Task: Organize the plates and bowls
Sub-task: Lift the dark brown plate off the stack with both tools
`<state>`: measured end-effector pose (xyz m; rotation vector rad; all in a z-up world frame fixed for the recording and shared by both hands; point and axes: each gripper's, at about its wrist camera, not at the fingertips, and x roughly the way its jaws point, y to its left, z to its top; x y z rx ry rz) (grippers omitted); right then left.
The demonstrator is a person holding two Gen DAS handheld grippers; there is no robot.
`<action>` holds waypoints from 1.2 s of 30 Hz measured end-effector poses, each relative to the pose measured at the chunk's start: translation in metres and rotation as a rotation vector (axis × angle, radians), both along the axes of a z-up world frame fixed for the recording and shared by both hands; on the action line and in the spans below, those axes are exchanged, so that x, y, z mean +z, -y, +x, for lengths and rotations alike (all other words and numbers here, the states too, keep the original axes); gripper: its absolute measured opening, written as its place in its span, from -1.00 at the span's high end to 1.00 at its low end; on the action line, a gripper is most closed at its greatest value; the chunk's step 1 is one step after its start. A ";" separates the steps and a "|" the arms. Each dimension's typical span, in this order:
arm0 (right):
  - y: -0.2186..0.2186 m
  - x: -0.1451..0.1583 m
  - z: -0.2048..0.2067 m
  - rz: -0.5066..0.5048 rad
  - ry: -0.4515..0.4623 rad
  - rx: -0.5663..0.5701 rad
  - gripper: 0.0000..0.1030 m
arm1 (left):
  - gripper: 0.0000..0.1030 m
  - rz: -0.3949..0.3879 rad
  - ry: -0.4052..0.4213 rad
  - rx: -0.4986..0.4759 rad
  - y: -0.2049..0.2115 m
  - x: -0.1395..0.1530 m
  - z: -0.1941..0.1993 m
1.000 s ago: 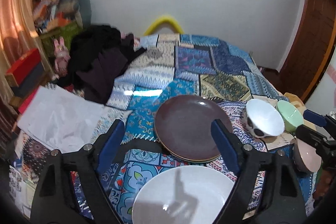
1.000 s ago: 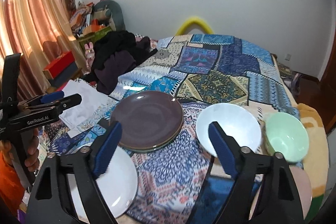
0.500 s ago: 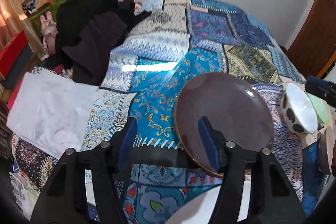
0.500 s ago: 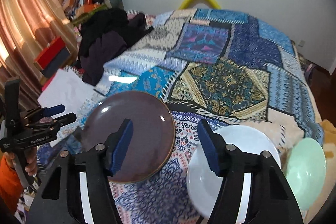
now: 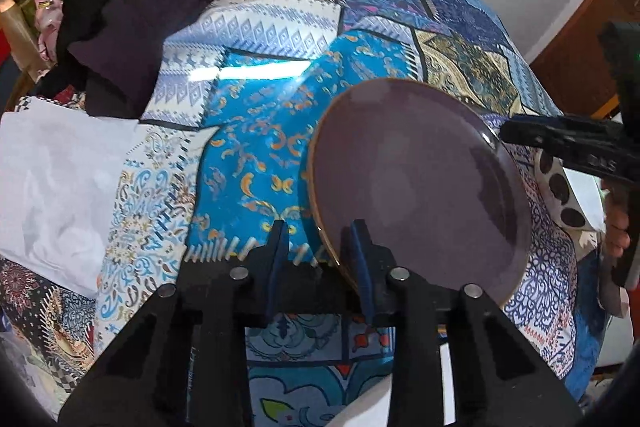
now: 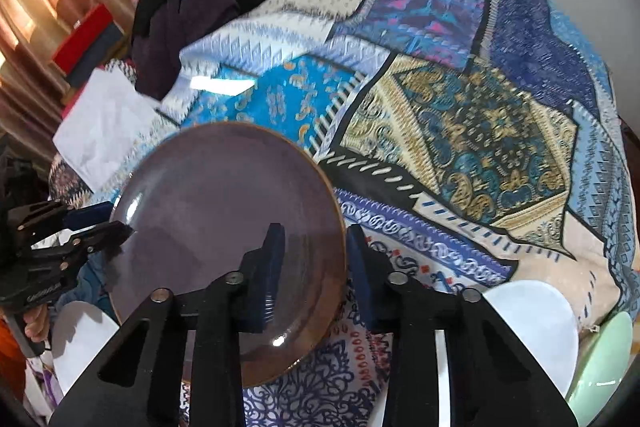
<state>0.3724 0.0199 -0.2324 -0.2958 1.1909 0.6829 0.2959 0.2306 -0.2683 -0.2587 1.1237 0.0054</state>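
Our left gripper [image 5: 320,259] and right gripper [image 6: 314,267] have just closed, clamping opposite rims of the brown plate [image 5: 416,183]; uneven lifting could tip it loose.

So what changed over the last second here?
Both came down onto the brown plate: the left hand-held gripper and right hand-held gripper have just been closing, straddling its opposite rims. The plate, white bowl and green bowl stayed put on the quilt.
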 end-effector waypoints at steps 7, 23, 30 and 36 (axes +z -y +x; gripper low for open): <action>-0.008 -0.012 0.000 -0.032 -0.029 0.014 0.73 | 0.41 -0.018 -0.014 -0.035 0.011 -0.001 -0.007; -0.002 -0.020 0.008 -0.055 -0.005 -0.044 0.67 | 0.41 -0.039 -0.011 -0.028 0.013 -0.001 -0.012; -0.003 -0.018 -0.001 -0.059 0.010 -0.015 0.70 | 0.41 -0.052 -0.017 -0.013 0.007 -0.001 -0.016; -0.004 -0.016 -0.012 -0.049 0.002 0.010 0.69 | 0.41 -0.066 -0.019 0.012 -0.001 -0.001 -0.021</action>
